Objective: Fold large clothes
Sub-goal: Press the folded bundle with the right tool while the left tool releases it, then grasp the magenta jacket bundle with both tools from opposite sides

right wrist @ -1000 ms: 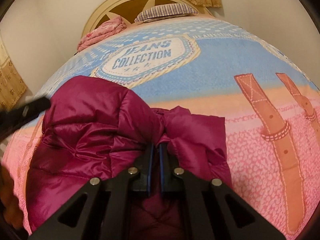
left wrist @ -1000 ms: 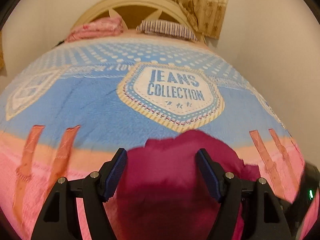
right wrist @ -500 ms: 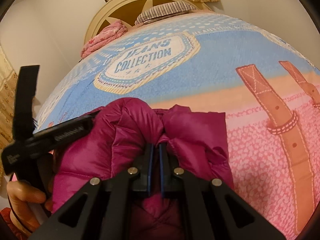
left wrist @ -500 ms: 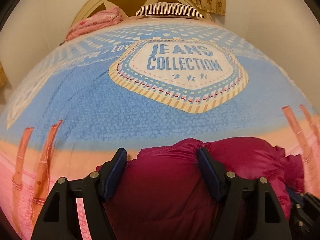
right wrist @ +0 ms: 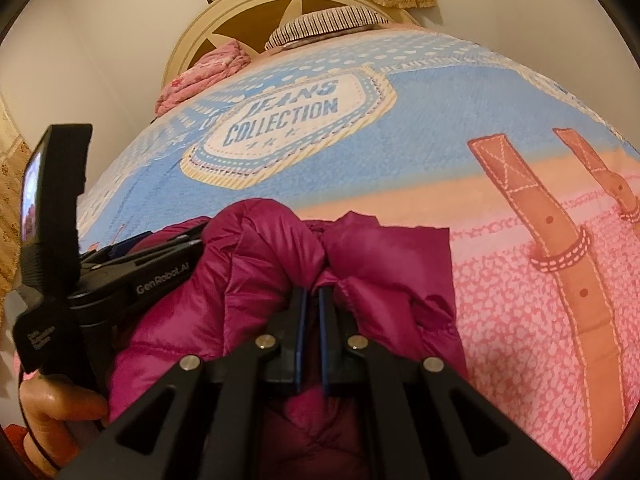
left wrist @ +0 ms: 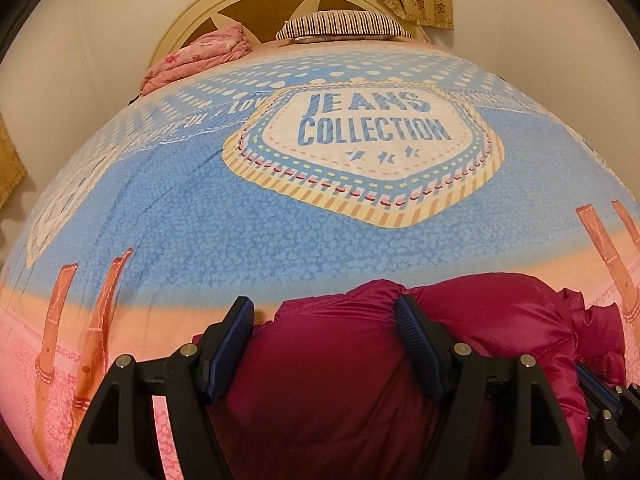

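Jacket (right wrist: 256,288), magenta, puffy, lies bunched at near edge of bed (left wrist: 280,240). Right gripper (right wrist: 311,300) pinches a fold of it; left gripper (left wrist: 324,320) spread wide over the bulk. Mid-fold, judged; next: left closes on fabric.

One magenta puffer jacket (left wrist: 460,344) lies on one bed with one printed blanket (left wrist: 280,232). Two grippers show: the left gripper (left wrist: 325,344) and the right gripper (right wrist: 311,320). At the headboard (left wrist: 256,8) sit one striped pillow (left wrist: 344,24) and one pink bundle (left wrist: 200,54). One hand (right wrist: 52,408) is visible.
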`<state>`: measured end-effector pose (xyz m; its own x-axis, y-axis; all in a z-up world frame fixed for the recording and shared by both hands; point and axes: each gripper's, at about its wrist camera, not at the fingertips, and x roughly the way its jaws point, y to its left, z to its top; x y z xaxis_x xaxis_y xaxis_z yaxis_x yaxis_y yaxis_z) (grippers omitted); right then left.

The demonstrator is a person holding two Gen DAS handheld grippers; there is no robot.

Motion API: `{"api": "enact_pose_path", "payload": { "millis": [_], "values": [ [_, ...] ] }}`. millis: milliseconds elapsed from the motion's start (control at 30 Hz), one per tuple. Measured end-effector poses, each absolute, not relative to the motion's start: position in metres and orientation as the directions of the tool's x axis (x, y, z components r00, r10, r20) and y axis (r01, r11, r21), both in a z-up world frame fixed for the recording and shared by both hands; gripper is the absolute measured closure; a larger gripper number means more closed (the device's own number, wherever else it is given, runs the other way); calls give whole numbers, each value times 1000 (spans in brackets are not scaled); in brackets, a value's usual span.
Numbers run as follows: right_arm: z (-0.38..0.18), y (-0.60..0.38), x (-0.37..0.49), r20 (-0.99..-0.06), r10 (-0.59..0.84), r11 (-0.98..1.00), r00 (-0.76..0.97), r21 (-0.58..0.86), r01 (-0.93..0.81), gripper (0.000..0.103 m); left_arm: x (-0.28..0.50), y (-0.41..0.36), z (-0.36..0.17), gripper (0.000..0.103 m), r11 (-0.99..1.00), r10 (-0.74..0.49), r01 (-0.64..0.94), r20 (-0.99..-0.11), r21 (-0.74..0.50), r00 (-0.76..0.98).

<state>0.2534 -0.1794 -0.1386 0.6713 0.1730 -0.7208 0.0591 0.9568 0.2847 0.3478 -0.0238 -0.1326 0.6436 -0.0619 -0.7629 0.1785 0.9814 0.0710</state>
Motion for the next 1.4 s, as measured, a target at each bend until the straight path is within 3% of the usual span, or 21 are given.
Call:
{"api": "enact_pose_path", "payload": {
  "millis": [233,433,600,1033,1200,1267,1300,1367,1400],
  "values": [
    [-139,-176,254,-722,170,958,671,279,58,98,340,-15,-117,28,976,-93,211,-786,49,611],
    [-139,-179,255,-720,177,956,671,288,57,98,276,18,-75,29,968,-187,249,-758,-33,624],
    [-139,-180,254,-718,178,956,673,289,56,98,237,19,-89,29,960,-253,255,-756,-117,603],
    [-138,-185,251,-711,190,950,677,307,56,98,230,-4,-117,26,970,-137,241,-733,38,667],
    [-127,-186,236,-709,182,951,681,303,62,93,224,4,-115,25,969,-153,246,-721,25,676],
    [-112,-197,209,-672,215,934,709,354,52,82,218,16,-113,24,968,-194,250,-718,-29,669],
    [-107,-203,197,-653,227,927,723,372,45,75,215,23,-113,15,969,-205,239,-723,-56,660],
    [-93,-219,160,-612,220,924,760,381,40,29,211,48,-114,11,959,-282,211,-736,-191,615],
    [-88,-228,143,-599,204,926,775,374,45,23,209,67,-117,11,929,-368,189,-731,-319,575]
  ]
}}
